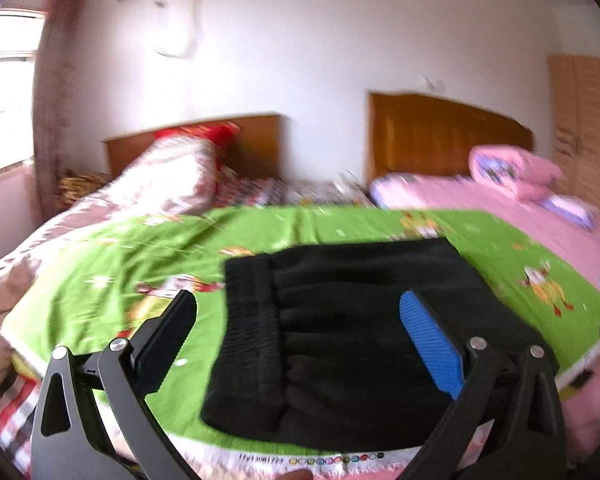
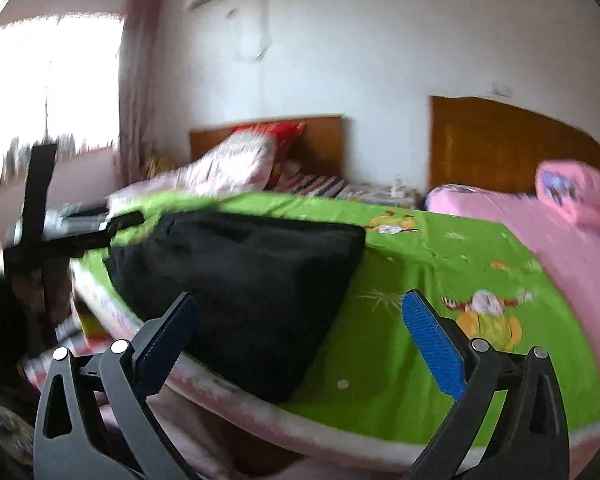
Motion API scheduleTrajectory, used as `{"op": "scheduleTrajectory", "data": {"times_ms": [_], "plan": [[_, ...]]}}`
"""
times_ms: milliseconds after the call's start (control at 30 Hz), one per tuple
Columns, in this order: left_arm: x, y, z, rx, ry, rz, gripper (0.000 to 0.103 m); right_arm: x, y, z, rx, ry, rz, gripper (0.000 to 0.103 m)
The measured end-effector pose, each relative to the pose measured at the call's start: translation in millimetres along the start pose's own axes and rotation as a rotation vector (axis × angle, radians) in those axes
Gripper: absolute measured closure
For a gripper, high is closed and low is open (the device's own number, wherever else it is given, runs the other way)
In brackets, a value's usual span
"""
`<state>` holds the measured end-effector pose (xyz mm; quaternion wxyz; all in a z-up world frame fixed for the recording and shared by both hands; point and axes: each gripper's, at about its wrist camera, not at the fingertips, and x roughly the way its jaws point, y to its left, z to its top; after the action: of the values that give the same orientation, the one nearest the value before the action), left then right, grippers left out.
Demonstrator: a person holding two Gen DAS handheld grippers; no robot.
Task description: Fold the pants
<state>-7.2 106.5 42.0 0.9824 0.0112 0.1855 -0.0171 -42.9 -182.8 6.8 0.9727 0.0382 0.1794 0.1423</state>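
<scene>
The black pants (image 1: 340, 340) lie folded into a compact rectangle on a green cartoon-print sheet (image 1: 100, 272), with the ribbed waistband on the left side. My left gripper (image 1: 296, 300) hovers open just above them. Its left finger is over the sheet and its blue-padded right finger (image 1: 432, 344) is over the pants. In the right wrist view the pants (image 2: 240, 272) lie left of centre. My right gripper (image 2: 300, 300) is open and empty above their right edge and the green sheet (image 2: 400, 280). The left gripper's body (image 2: 80, 224) shows beyond the pants, blurred.
The sheet's front hem (image 1: 340, 460) runs along the near edge of the bed. A pink bed with a rolled pink quilt (image 1: 512, 172) lies to the right. A floral quilt (image 1: 172, 176) is heaped at the back left. Wooden headboards (image 1: 448, 136) stand against the wall, and a window (image 2: 48, 92) is at the left.
</scene>
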Motion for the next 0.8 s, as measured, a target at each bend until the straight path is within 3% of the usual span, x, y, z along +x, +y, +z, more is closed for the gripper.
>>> {"op": "scheduleTrajectory", "data": {"times_ms": [133, 300, 800], "plan": [[-30, -16, -7, -0.038, -0.049, 0.072, 0.001, -9, 4, -1, 0.004, -0.067, -0.031, 0.005], [-35, -50, -23, 0.017, -0.037, 0.029, 0.001, -4, 15, -13, -0.022, -0.015, 0.026, 0.005], [-24, -42, -33, -0.001, 0.03, 0.015, 0.001, -2, 30, -21, -0.061, 0.023, 0.031, 0.005]]}}
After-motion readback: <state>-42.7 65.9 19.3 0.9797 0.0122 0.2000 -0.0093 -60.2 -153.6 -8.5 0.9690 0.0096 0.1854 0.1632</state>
